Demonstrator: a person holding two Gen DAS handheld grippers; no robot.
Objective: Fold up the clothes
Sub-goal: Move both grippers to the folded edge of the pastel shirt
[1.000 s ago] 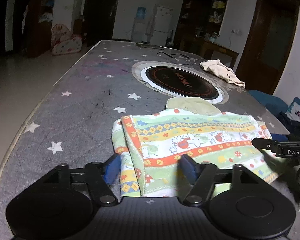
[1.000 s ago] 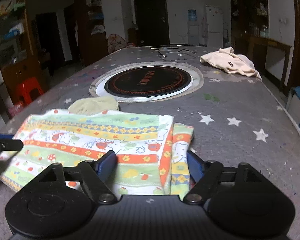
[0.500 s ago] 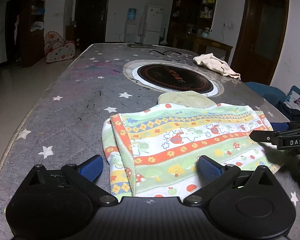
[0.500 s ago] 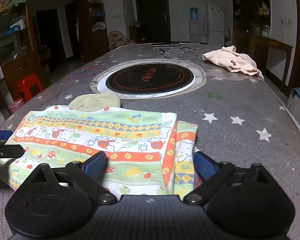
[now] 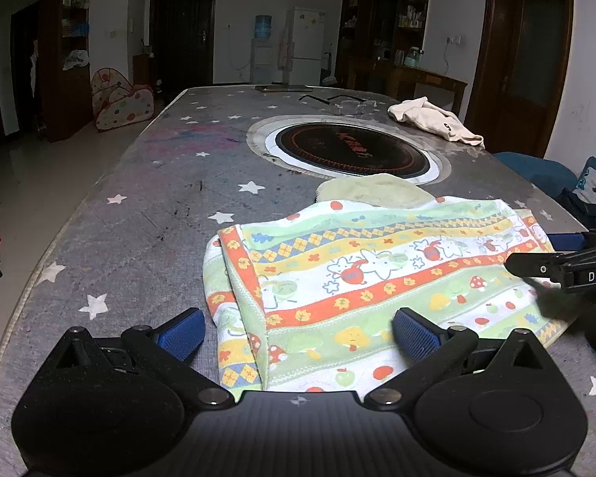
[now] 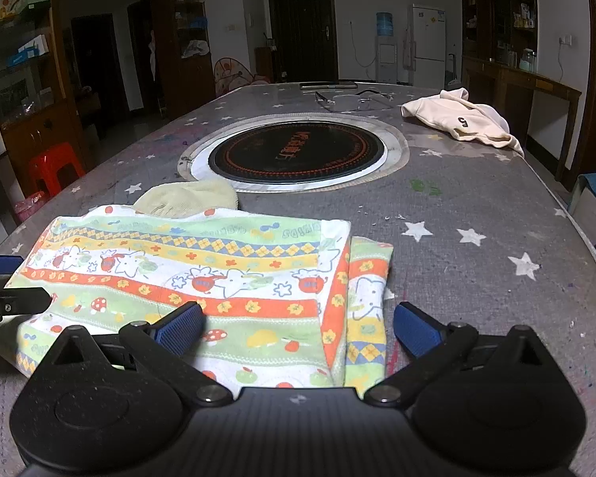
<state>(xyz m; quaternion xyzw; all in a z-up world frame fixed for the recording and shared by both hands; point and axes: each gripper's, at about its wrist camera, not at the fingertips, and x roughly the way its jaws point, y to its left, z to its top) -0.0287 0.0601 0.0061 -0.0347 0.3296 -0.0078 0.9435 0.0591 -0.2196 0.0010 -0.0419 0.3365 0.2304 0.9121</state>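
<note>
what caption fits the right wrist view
Open right gripper poised over a folded cartoon-print cloth on a star-patterned table.

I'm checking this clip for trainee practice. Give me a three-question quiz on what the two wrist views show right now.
1. True or false: the left gripper is clamped on the striped cloth.
2. What lies just beyond the striped cloth, toward the round cooktop? A) a pale yellow cloth B) a red stool C) a book
3. Fill in: the cream garment at the table's far right shows the number ___.

Key:
1. False. Both the left gripper and the right gripper have their jaws wide apart with the cloth lying flat on the table.
2. A, the pale yellow cloth.
3. 5
</note>
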